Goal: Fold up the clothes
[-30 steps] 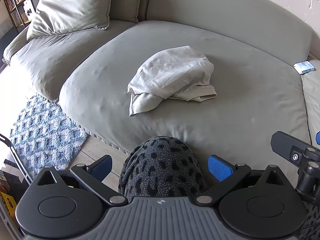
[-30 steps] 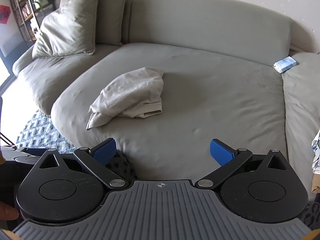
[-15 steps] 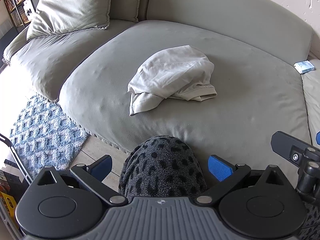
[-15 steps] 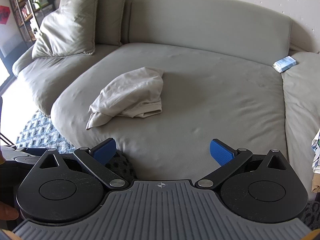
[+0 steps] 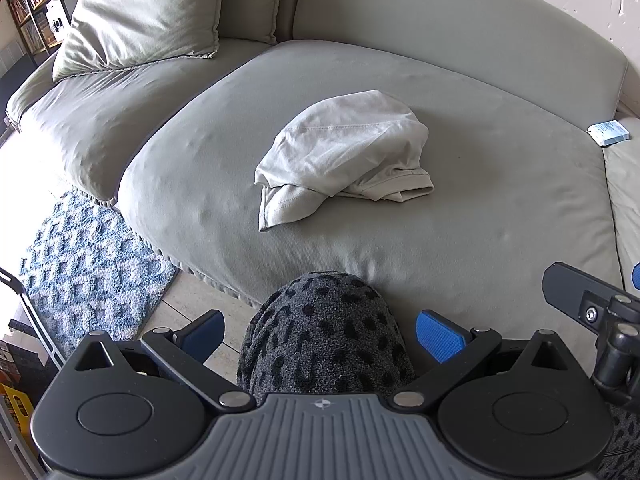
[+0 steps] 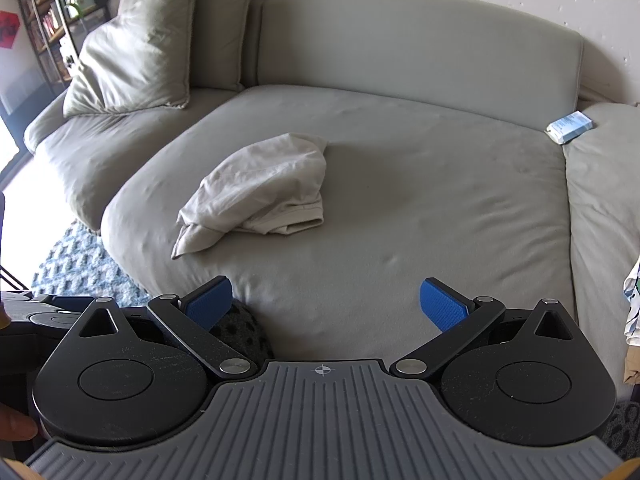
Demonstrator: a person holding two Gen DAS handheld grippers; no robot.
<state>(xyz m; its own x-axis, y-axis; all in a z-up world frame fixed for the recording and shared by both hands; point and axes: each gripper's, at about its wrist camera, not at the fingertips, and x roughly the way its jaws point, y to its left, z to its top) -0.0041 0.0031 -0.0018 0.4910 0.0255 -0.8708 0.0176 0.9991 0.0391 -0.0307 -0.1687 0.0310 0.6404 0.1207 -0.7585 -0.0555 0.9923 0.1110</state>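
A crumpled pale beige garment (image 5: pixel 344 160) lies bunched on the big grey-green sofa cushion (image 5: pixel 500 208); in the right wrist view the garment (image 6: pixel 260 188) sits left of centre. My left gripper (image 5: pixel 320 334) is open, held back from the cushion's front edge, with a person's knee in dark spotted fabric (image 5: pixel 324 332) showing between its blue pads. Over the same front edge my right gripper (image 6: pixel 326 306) stands open with nothing between its fingers. Both grippers are well short of the garment.
A large pillow (image 5: pixel 144 16) leans at the back left of the sofa. A small blue-and-white packet (image 6: pixel 570 127) rests at the right rear. A blue patterned rug (image 5: pixel 88 264) covers the floor on the left. The sofa backrest (image 6: pixel 420 52) curves behind.
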